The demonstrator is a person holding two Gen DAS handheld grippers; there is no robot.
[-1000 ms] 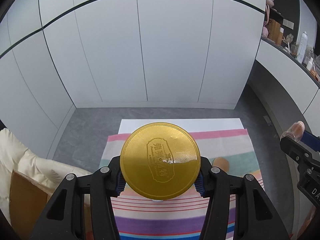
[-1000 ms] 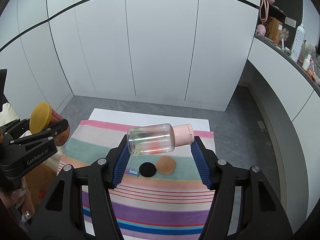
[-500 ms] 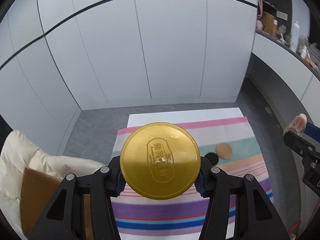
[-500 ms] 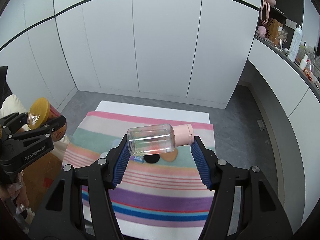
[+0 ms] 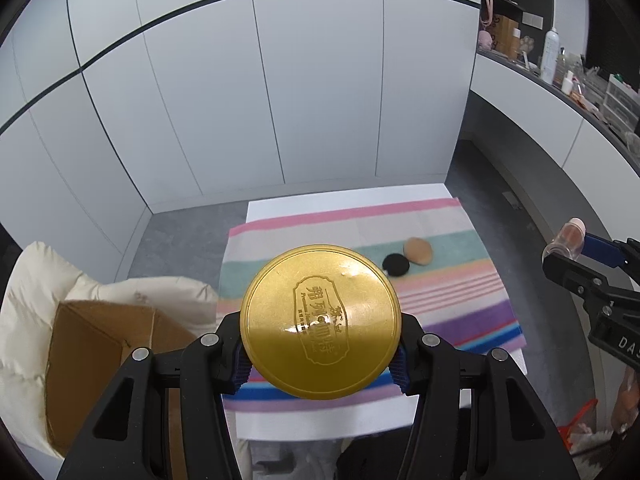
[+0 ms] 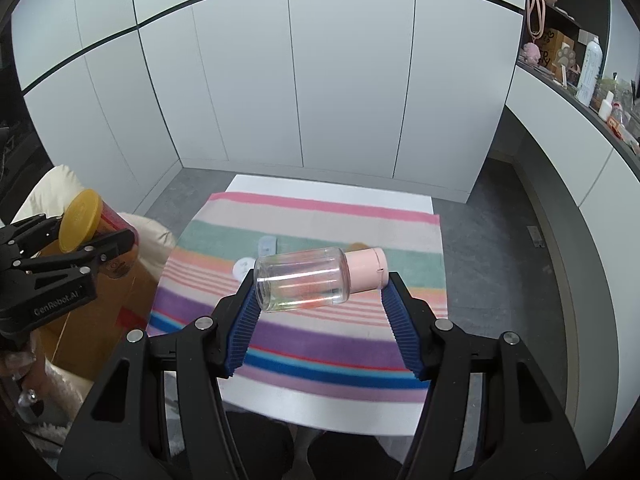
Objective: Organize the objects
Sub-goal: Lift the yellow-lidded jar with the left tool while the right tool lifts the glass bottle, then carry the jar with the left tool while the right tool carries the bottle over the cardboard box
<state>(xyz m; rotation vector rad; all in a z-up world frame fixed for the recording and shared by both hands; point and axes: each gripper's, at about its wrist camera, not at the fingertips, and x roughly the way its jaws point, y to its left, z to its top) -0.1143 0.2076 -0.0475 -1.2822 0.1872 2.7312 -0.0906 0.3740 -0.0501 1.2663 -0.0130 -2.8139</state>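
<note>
My left gripper (image 5: 320, 356) is shut on a jar with a round gold lid (image 5: 320, 322), held above the table's near left edge. From the right wrist view the same jar (image 6: 96, 224) shows red sides and hangs over an open cardboard box (image 6: 104, 316). My right gripper (image 6: 320, 300) is shut on a clear plastic bottle with a pink cap (image 6: 308, 278), lying crosswise between the blue pads. On the striped cloth (image 5: 360, 224) lie a tan sponge (image 5: 418, 251) and a black round pad (image 5: 396, 265).
The cardboard box (image 5: 92, 344) stands left of the white table (image 5: 320, 420), against a cream padded cushion (image 5: 24, 304). Two small white items (image 6: 256, 258) lie on the cloth. White cabinet doors fill the back; a cluttered counter (image 5: 560, 80) runs along the right.
Both grippers have pulled back from the table and drifted left with their loads. The cardboard box and more of the cloth's near edge have come into view.
</note>
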